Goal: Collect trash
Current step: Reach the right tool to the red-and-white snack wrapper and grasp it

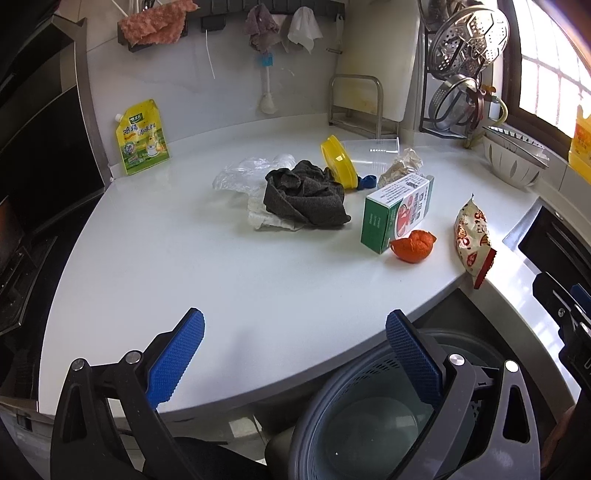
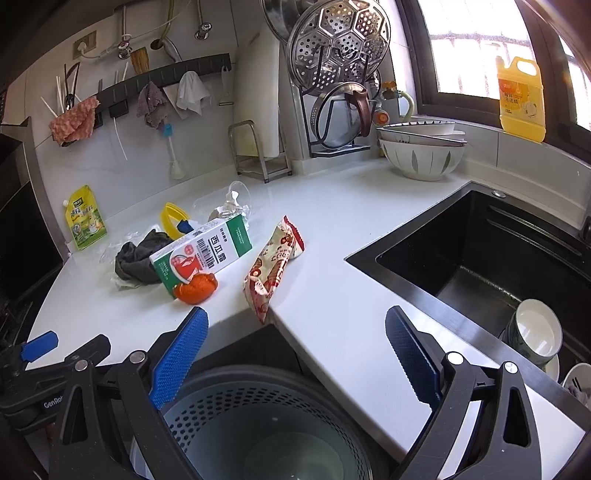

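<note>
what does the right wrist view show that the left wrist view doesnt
Only the right wrist view: the sink with a cup in it, the wall socket and taps. Only the left wrist view: the dark panel at far left. Both: the counter with the yellow pouch, dark cloth, green box, orange peel and snack bag, plus the bin below. Both grippers, left and right, are open.

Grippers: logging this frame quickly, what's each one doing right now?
Left gripper: open, fingers spread, holding nothing.
Right gripper: open, holding nothing, above the trash bin.
</note>
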Tool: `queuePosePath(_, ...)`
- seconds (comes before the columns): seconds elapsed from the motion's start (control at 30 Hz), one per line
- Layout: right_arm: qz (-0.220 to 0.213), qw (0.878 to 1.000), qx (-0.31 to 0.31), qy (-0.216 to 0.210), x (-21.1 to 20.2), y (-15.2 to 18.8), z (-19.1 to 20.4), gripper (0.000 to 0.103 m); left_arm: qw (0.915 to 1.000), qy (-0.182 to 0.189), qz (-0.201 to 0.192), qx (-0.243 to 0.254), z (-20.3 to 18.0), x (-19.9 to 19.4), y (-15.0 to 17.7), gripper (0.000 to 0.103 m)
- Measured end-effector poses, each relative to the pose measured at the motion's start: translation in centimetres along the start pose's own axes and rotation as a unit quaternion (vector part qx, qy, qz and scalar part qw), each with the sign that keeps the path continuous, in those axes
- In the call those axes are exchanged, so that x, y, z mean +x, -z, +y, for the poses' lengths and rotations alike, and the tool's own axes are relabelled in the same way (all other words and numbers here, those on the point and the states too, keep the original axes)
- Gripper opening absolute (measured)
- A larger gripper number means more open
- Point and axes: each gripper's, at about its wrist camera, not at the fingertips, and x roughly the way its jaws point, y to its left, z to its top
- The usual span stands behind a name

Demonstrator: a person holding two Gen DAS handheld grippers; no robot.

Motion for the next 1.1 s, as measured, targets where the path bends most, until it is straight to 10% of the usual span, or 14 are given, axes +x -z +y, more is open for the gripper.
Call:
queuePosePath(0.83,0.108,0.993,-0.046,0.034,11.3,-4.1,1.8,0.091,0.9999,0.009,0.011,-0.005,-1.9,4.1,-1.8,0.097)
queuePosePath(1.1,0.122,0.990,-0.061,0.022,11.9,-4.3,1.9,0.039,0.9998,0.015,0.013,-0.007,-2.6,4.1,-2.0,0.097)
